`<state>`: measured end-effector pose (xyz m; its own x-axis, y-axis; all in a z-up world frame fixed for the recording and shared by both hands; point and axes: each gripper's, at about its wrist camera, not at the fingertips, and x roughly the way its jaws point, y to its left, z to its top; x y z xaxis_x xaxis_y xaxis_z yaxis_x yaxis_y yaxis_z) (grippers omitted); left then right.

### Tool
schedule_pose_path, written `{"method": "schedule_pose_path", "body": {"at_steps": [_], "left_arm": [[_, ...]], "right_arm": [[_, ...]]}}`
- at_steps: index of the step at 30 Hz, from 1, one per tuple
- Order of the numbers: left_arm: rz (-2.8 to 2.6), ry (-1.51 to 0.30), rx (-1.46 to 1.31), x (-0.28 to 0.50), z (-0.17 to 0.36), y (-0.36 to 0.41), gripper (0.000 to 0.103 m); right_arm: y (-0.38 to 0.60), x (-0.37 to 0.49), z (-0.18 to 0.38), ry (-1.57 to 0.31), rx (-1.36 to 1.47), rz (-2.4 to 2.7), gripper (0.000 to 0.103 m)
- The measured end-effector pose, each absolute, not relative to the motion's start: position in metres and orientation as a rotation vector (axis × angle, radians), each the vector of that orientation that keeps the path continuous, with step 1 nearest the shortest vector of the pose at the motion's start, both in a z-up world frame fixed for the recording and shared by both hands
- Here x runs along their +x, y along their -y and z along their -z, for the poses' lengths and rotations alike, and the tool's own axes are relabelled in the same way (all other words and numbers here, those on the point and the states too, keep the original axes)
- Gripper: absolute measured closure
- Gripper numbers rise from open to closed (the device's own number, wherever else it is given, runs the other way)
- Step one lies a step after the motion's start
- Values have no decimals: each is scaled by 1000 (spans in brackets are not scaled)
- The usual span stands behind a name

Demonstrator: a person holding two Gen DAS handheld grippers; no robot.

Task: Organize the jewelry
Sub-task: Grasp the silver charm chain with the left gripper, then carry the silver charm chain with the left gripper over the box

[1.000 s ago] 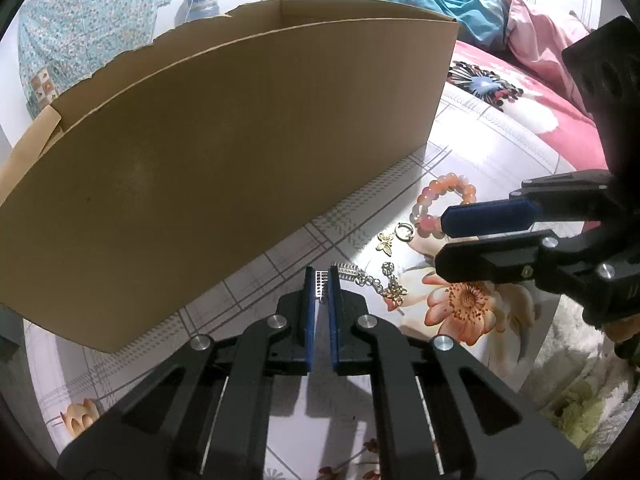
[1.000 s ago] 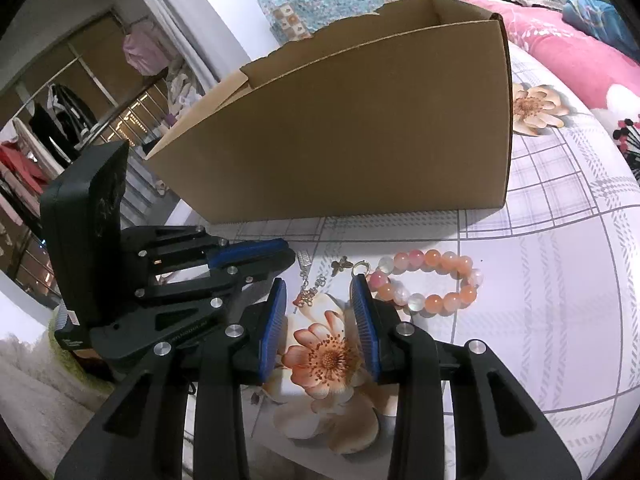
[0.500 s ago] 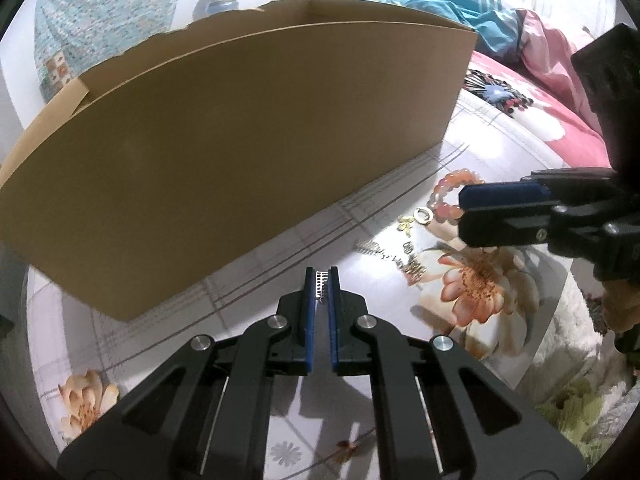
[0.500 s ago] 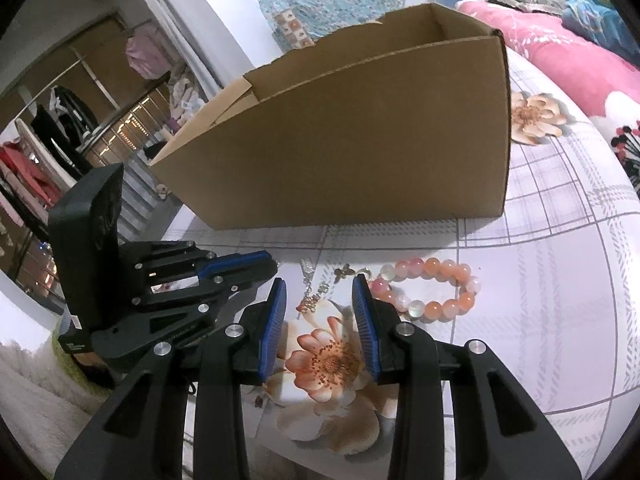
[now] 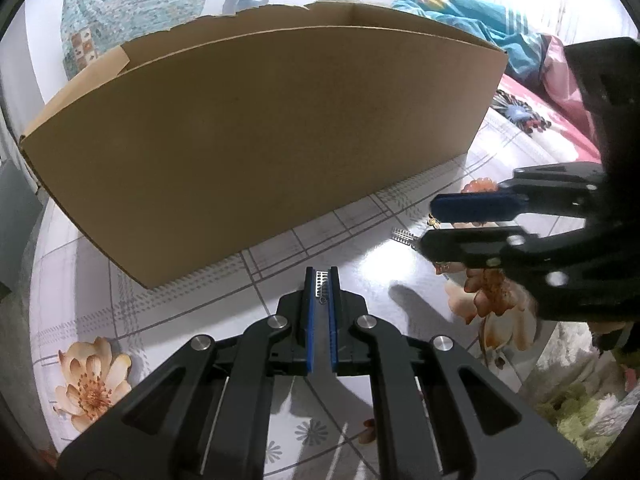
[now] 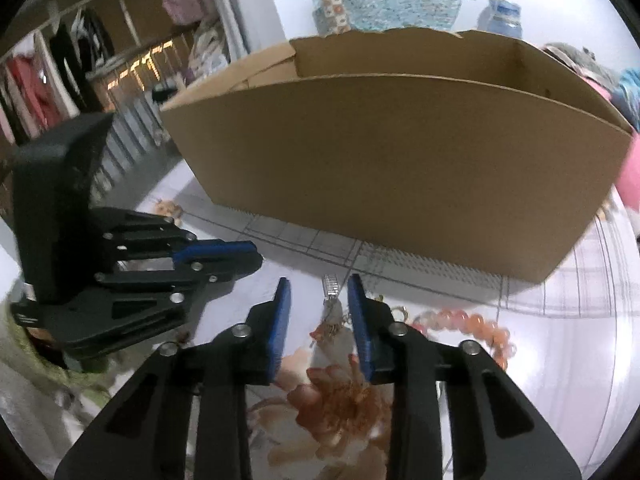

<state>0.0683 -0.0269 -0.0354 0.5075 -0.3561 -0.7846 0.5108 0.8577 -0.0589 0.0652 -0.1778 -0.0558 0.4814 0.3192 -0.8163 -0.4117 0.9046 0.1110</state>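
A large open brown cardboard box [image 5: 260,140] stands on the floral sheet [image 5: 168,320]. Before it, the left gripper [image 5: 322,280] pinches a small silver rhinestone piece [image 5: 320,285]. The right gripper [image 6: 316,300], jaws just narrowing yet apart, straddles a silver chain [image 6: 331,292], seemingly untouched, beside the orange bead bracelet [image 6: 472,326].

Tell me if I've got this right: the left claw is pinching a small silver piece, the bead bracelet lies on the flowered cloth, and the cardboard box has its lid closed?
Not quite. The cardboard box is open at the top; the right wrist view shows inside it. The left claw does pinch a small silver piece, and the bead bracelet lies on the flowered cloth.
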Motion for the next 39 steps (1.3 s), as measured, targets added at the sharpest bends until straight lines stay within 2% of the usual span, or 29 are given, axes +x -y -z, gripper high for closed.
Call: {"method": "schedule_pose_path", "body": {"at_steps": [11,13,28,39], "left_arm": [[543,-885,156,67,36,22,98],[543,-883,153,67,36,22,98],[515,-879,90,68,37,24,98],[506,-852,62,59,24,25,98]], "right_arm": [[160,71,66,-1014,-259,-414,90],[159,73,66,-1028,-252,-420,97],[172,75,60,-1046,-172,-429,99],[182,60,21,-962,-158,-399,99]]}}
